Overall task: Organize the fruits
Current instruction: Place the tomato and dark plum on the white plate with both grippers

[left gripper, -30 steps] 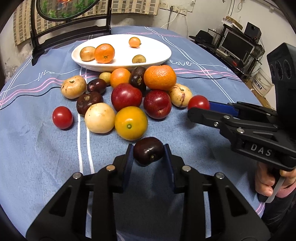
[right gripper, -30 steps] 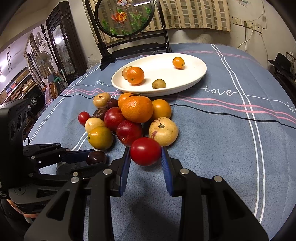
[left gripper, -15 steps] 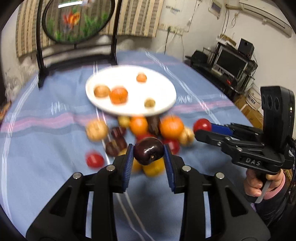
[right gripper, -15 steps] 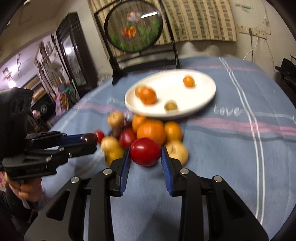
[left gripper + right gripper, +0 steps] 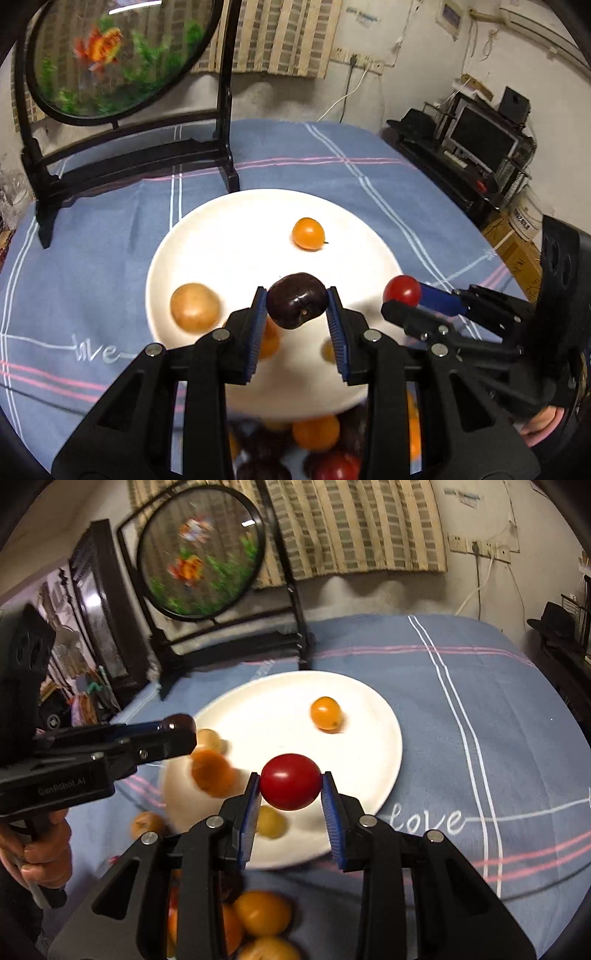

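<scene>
Dark plum (image 5: 297,301) clamped — left gripper (image 5: 297,317)

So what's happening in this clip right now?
A person is sorting fruit with a handheld tool in each hand. The left tool is shut on a dark plum, and the right tool is shut on a red tomato. Both fruits are held in the air over the white plate, which already holds a small orange tomato and a few other fruits. More fruit waits in a pile on the blue tablecloth at the plate's near edge.
</scene>
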Demonstrator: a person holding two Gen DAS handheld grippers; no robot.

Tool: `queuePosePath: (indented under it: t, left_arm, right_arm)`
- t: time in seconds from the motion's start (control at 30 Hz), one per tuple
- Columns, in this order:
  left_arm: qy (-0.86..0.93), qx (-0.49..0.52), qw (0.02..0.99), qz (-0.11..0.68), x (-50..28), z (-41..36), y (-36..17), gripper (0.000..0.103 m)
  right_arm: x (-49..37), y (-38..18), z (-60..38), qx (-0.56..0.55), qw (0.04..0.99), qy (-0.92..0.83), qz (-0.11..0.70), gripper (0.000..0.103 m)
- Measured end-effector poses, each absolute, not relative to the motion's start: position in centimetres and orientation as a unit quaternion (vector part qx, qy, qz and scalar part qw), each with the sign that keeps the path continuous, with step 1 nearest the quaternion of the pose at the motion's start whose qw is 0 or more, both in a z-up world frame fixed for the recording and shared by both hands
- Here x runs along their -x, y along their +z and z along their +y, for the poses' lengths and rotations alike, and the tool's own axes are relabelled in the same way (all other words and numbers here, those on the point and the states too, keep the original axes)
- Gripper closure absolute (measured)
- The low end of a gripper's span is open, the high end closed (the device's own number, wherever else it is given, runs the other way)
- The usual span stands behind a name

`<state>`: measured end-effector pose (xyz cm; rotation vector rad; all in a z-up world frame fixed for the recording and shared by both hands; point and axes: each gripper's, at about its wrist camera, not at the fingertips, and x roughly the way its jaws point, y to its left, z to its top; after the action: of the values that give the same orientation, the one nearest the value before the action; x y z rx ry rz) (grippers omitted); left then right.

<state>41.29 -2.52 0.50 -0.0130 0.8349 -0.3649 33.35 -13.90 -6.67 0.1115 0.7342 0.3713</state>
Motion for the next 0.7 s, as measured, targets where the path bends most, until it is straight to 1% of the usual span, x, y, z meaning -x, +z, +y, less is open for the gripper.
queuePosePath:
  t: [0.17, 0.33, 0.37, 0.4, 0.43, 0.5, 0.57, 0.6, 0.63, 0.7]
  left_arm:
    - [-0.166, -0.006, 0.891, 0.423, -43.7, -3.2, -1.5, 0.07]
    - [-0.156, -0.016, 0.892, 0.424, -44.6, -3.4, -2.3, 0.069]
    - [-0.152, -0.015, 0.893, 0.424, -44.7, -3.3, -2.3, 0.065]
    - [-0.145, -0.012, 0.895, 0.422, -44.6, -3.1, -2.2, 0.047]
    - [-0.139, -0.009, 0.899, 0.415, -44.5, -2.8, -1.9, 0.036]
    - [-0.132, -0.005, 0.906, 0.402, -43.7, -2.2, -1.0, 0.033]
    - [-0.127, -0.001, 0.91, 0.394, -42.5, -1.5, 0.0, 0.025]
    - [-0.121, -0.001, 0.915, 0.385, -41.7, -1.1, 0.6, 0.018]
    - [-0.115, -0.001, 0.918, 0.378, -41.0, -0.8, 1.1, 0.013]
    - [-0.102, 0.003, 0.926, 0.364, -38.8, 0.2, 2.2, 0.012]
  right_arm:
    - [-35.3, -8.0, -13.6, -0.045, 0.91, 0.18, 0.372, 0.07]
    - [-36.1, -8.5, -13.0, -0.033, 0.907, 0.186, 0.377, 0.07]
    - [-36.1, -8.6, -12.9, -0.032, 0.906, 0.186, 0.379, 0.069]
    - [-36.0, -8.7, -12.9, -0.032, 0.906, 0.186, 0.378, 0.069]
    - [-35.9, -8.7, -12.9, -0.031, 0.907, 0.185, 0.377, 0.068]
    - [-35.9, -8.6, -12.9, -0.03, 0.906, 0.186, 0.38, 0.067]
    - [-35.5, -8.0, -13.1, -0.035, 0.907, 0.189, 0.374, 0.05]
    - [-35.2, -7.6, -13.2, -0.038, 0.912, 0.186, 0.365, 0.037]
    - [-34.8, -7.2, -13.3, -0.04, 0.916, 0.182, 0.355, 0.037]
    - [-33.9, -6.2, -13.3, -0.039, 0.922, 0.184, 0.339, 0.037]
